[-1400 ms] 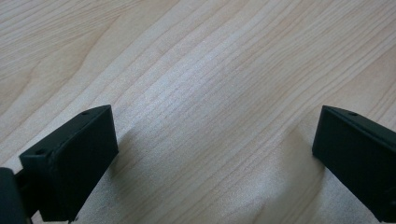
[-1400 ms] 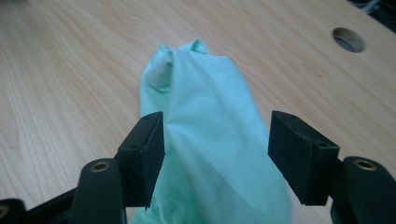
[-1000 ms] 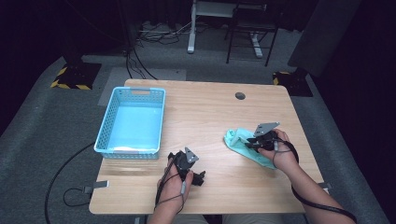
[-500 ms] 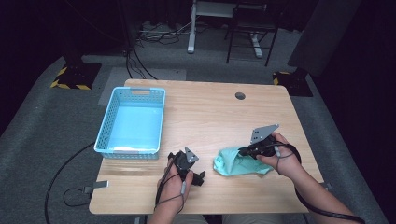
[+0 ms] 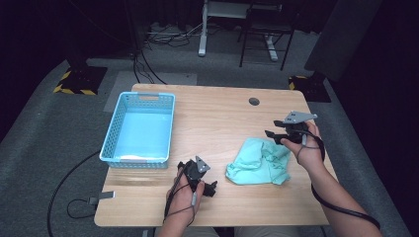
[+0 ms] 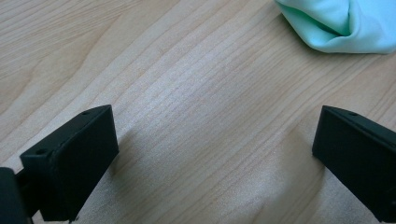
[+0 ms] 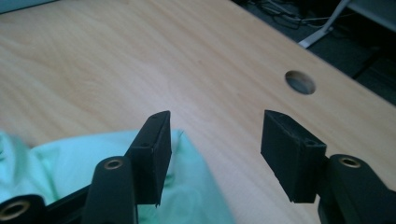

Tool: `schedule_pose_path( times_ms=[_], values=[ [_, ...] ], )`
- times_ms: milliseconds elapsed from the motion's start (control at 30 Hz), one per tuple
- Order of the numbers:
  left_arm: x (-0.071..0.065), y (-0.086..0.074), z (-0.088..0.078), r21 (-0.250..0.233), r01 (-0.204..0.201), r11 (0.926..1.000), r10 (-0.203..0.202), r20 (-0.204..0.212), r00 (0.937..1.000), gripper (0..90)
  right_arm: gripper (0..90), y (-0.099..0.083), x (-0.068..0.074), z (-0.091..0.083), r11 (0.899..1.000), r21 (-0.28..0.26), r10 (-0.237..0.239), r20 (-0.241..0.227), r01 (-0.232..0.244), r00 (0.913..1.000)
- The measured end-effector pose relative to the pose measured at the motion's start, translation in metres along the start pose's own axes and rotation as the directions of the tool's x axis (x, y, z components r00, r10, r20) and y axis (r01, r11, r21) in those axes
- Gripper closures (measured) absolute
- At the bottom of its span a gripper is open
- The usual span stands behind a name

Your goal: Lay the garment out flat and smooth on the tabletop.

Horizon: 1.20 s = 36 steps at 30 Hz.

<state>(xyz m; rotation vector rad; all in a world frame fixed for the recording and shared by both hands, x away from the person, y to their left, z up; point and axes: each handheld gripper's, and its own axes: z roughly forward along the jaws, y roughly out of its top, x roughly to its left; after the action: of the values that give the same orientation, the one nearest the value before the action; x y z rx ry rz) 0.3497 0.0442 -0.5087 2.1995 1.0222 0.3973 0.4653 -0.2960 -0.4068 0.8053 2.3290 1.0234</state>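
Observation:
A crumpled mint-green cloth (image 5: 259,160) lies on the wooden table (image 5: 222,118), right of centre near the front. My right gripper (image 5: 274,136) hovers just above the cloth's far right corner. Its jaws have just been opening and nothing is between them. In the right gripper view the right gripper (image 7: 215,116) stands open over bare wood, with the cloth (image 7: 70,172) below and behind its left jaw. My left gripper (image 5: 210,187) rests near the front edge, left of the cloth. The left gripper (image 6: 214,112) is wide open over bare wood, with the cloth (image 6: 341,23) ahead to its right.
A light blue slatted basket (image 5: 111,143) stands at the table's left side. A round cable hole (image 5: 254,101) sits near the far edge, also seen as the hole (image 7: 300,81) ahead of the right gripper. Cables trail from both grippers off the front edge.
The right gripper, earlier shut on the cloth and pulling it leftwards, has let it go and lifted away to the right. The cloth now lies in a heap. The left gripper kept still.

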Motion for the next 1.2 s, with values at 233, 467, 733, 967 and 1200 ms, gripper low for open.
schedule_pose_path(
  times_ms=[233,467,733,967,1200],
  values=[
    [-0.001,-0.001,0.000,-0.002,0.011,0.9999,-0.011,-0.009,0.9999,0.2,43.0,-0.025,0.012,-0.005,0.999,0.027,0.036,-0.078,-0.034,0.9963],
    [-0.001,-0.001,-0.001,0.000,0.008,1.0000,-0.008,-0.008,0.9999,0.2,40.5,-0.043,0.044,0.006,0.993,0.115,0.057,-0.184,-0.036,0.9813],
    [-0.001,-0.001,-0.001,-0.001,0.009,1.0000,-0.009,-0.009,0.9999,0.2,72.4,-0.051,0.049,0.035,0.976,0.206,0.125,-0.239,-0.076,0.9628],
    [-0.001,-0.001,-0.001,-0.001,0.010,0.9999,-0.010,-0.009,0.9999,0.2,84.6,-0.030,0.037,0.036,0.978,0.208,0.064,-0.174,-0.027,0.9826],
    [-0.002,-0.002,-0.002,-0.002,0.012,0.9999,-0.012,-0.011,0.9999,0.2,84.9,0.007,0.049,0.045,0.974,0.216,-0.032,-0.163,0.067,0.9862]
  ],
)
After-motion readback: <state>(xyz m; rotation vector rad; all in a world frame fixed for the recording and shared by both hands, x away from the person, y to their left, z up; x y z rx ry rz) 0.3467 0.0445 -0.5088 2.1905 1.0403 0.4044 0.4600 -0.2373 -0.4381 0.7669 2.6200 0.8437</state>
